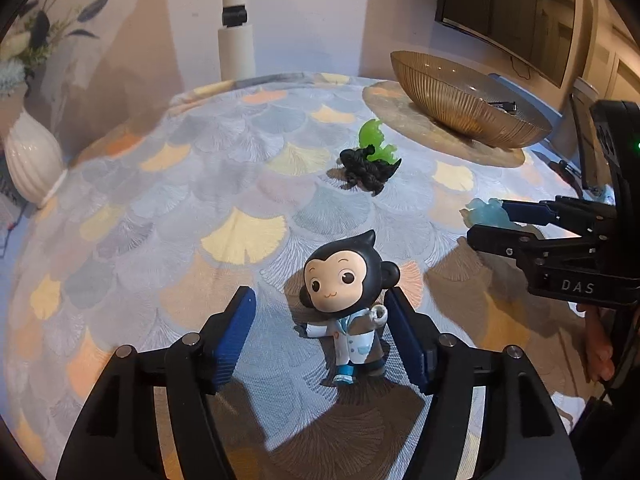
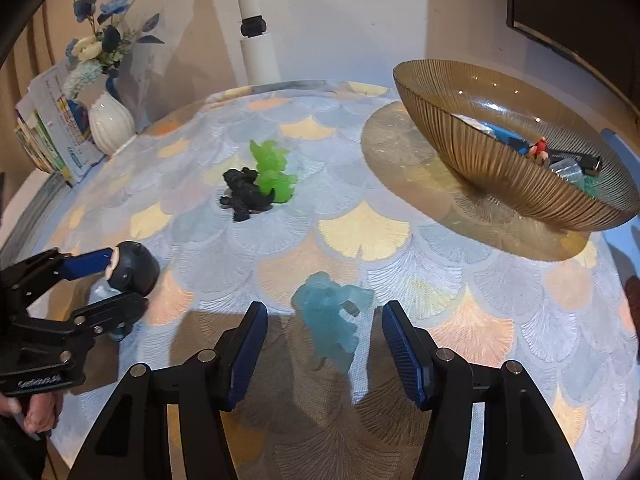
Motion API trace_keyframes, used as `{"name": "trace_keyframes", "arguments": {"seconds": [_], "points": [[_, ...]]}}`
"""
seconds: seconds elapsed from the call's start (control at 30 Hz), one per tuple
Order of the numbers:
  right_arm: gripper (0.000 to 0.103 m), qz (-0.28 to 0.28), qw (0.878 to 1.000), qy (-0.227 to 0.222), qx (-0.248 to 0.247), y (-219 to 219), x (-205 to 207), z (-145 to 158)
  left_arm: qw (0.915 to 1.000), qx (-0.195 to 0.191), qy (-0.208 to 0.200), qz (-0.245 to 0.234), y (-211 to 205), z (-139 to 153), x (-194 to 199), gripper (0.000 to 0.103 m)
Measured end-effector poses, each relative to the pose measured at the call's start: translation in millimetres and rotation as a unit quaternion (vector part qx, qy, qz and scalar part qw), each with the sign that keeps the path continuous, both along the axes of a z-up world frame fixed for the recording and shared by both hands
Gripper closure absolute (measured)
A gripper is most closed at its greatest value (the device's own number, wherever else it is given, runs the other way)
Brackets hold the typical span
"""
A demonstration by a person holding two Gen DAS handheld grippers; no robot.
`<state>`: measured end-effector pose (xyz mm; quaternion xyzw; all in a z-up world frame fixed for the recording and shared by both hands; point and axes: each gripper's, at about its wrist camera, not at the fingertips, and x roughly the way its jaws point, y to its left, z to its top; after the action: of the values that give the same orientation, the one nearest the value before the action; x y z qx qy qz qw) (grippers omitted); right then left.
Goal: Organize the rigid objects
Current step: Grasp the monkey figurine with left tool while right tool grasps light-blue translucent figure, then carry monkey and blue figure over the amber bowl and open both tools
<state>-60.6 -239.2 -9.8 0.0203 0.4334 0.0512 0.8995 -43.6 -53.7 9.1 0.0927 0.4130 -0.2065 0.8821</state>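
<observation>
The left gripper (image 1: pixel 320 332) stands open around an upright monkey figure (image 1: pixel 348 300) of smooth hard plastic, its pads clear of the toy; the right gripper (image 2: pixel 324 344) likewise stands open around a translucent blue figure (image 2: pixel 332 316) lying on the scallop-patterned tablecloth (image 2: pixel 360 232). Farther off, a knobbly black figure (image 2: pixel 244 194) touches a glossy green figure (image 2: pixel 274 176). A ribbed amber glass bowl (image 2: pixel 500 184) of small items stands far right.
</observation>
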Motion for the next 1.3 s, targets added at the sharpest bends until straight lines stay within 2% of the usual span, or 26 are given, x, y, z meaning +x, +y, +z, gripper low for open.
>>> {"name": "trace_keyframes", "arguments": {"seconds": [0.1,0.23,0.37,0.4,0.43,0.47,0.53,0.63,0.87,0.97,1.07,1.17,1.3], "points": [[0.045,0.0,1.0,0.0,-0.02,4.7,1.3,-0.9,0.9996,0.03,-0.004,0.001,-7.8,-3.9,-0.2,0.038],[0.046,-0.001,1.0,0.0,-0.022,4.4,2.0,-0.8,0.9991,0.041,-0.013,0.002,-10.4,-4.5,-1.5,0.038],[0.058,0.0,1.0,-0.003,-0.023,5.3,6.1,-0.4,0.999,0.043,-0.009,0.008,-11.5,-4.5,0.3,0.041],[0.06,0.001,1.0,-0.003,-0.022,5.2,8.6,-0.2,0.9993,0.035,-0.002,0.01,-13.1,-3.8,2.0,0.045],[0.064,0.001,1.0,-0.003,-0.021,4.7,9.9,-0.4,0.9997,0.023,0.005,0.011,-14.9,-3.2,2.5,0.054],[0.064,-0.001,1.0,-0.004,-0.02,3.9,10.1,-0.2,0.9997,0.016,0.009,0.014,-18.4,-3.0,2.1,0.059],[0.065,0.001,1.0,-0.006,-0.018,4.0,8.3,0.2,0.9995,0.023,0.001,0.021,-25.2,-3.6,-1.7,0.065],[0.065,0.004,1.0,-0.011,-0.026,8.1,4.2,0.7,0.9991,0.035,-0.013,0.018,-33.0,-2.8,-8.8,0.066],[0.065,0.029,0.998,-0.061,0.009,4.3,-19.5,19.6,0.9998,0.007,-0.009,0.015,-35.6,13.5,-11.7,0.066],[0.065,0.029,0.995,-0.076,0.054,-12.7,-30.3,41.6,0.9995,-0.031,-0.008,0.002,-39.8,38.1,-7.2,0.066],[0.065,0.002,0.991,-0.127,0.035,-37.5,-40.4,86.8,0.9982,-0.051,-0.03,-0.014,-50.6,70.9,1.0,0.066],[0.065,-0.053,0.984,-0.17,0.011,-79.5,-39.3,139.9,0.9957,-0.053,-0.069,-0.034,-72.9,109.9,13.5,0.066],[0.065,-0.12,0.974,-0.19,0.009,-132.0,-23.6,186.5,0.9904,-0.043,-0.117,-0.059,-113.0,150.5,35.0,0.066]]}}
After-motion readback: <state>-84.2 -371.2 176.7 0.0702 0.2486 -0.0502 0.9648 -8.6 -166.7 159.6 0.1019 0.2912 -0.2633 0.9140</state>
